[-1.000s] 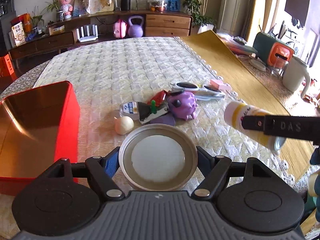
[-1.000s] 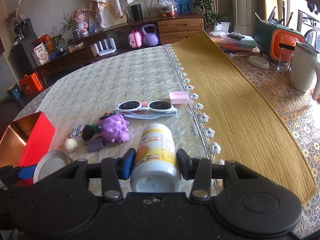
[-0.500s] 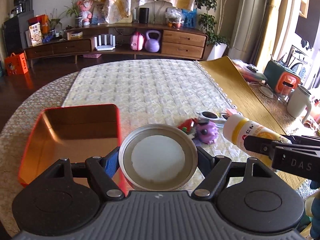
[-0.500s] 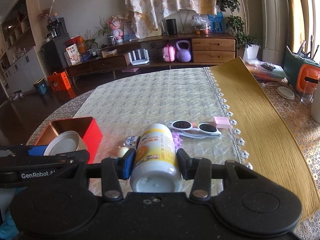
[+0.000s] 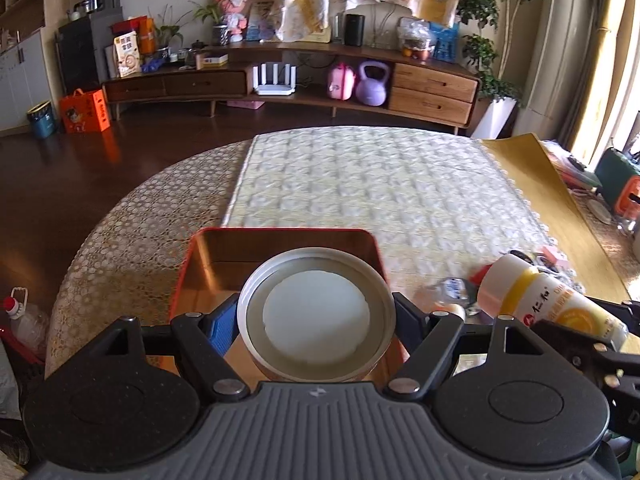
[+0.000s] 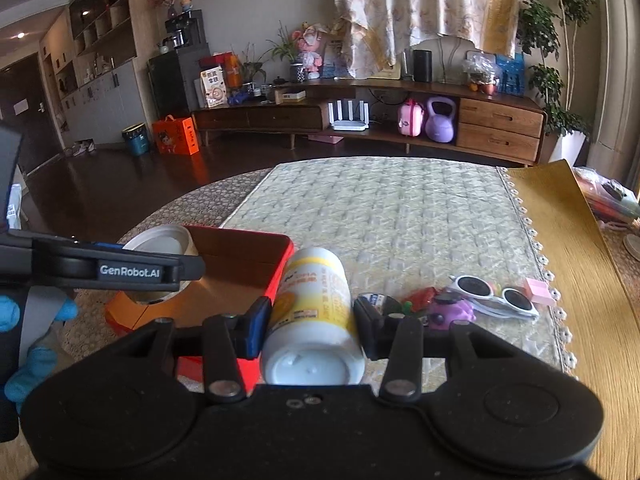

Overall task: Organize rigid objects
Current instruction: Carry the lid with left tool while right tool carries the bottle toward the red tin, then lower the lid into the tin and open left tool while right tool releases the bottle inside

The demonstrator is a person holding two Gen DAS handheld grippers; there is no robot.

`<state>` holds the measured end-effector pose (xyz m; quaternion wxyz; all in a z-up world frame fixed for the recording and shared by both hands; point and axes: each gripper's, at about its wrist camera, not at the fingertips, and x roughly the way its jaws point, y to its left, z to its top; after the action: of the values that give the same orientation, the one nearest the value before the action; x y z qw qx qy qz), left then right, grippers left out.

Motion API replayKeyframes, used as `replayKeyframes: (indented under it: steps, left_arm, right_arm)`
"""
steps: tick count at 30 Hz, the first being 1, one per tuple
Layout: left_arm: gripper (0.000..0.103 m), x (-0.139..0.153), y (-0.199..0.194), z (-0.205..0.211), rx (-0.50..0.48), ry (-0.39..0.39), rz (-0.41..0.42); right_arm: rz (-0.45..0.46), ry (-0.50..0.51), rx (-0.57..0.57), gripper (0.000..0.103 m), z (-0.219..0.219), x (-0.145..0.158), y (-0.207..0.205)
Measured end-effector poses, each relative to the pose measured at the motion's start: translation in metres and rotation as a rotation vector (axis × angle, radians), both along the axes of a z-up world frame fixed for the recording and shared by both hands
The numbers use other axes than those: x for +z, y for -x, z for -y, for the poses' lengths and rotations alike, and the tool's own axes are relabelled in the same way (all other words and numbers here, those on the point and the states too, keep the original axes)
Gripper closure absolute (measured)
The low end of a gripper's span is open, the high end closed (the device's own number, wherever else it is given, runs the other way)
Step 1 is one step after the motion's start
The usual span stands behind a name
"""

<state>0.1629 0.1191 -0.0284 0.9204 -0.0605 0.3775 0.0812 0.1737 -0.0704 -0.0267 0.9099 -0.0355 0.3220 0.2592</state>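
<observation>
My left gripper is shut on a round white tin and holds it over the open red box. The tin and box also show in the right wrist view. My right gripper is shut on a white and yellow bottle, held just right of the box. The bottle shows at the right of the left wrist view. Loose on the quilted cloth lie white sunglasses, a purple spiky toy and a pink block.
A small pile with a red item and a round silver-blue item lies beside the purple toy. A yellow runner covers the table's right side. The table edge curves at the left above dark floor.
Both grippers have swung left with their loads. The tin moved from above the cloth to over the red box. The bottle moved from near the toy pile to beside the box.
</observation>
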Motion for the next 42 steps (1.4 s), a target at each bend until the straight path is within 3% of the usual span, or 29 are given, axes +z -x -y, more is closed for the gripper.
replayKeyframes:
  steps: [11,24,35,39,42]
  left_arm:
    - [0.026,-0.024,-0.041,-0.052,0.04,0.013,-0.07]
    - [0.026,-0.052,-0.082,-0.068,0.025,0.015,-0.138]
    - [0.026,-0.067,-0.099,-0.067,0.006,-0.025,-0.161]
    - [0.026,-0.07,-0.103,-0.067,-0.008,-0.025,-0.165]
    - [0.026,-0.076,-0.104,-0.067,-0.012,-0.02,-0.175]
  right_arm:
    - [0.014,0.076,0.096,0.059,-0.067,-0.012,-0.017]
    - [0.079,0.267,0.202,0.059,-0.137,-0.052,-0.029]
    - [0.062,0.333,0.212,0.059,-0.154,-0.075,-0.031]
    - [0.013,0.336,0.213,0.058,-0.154,-0.08,-0.035]
    - [0.034,0.343,0.222,0.059,-0.153,-0.081,-0.026]
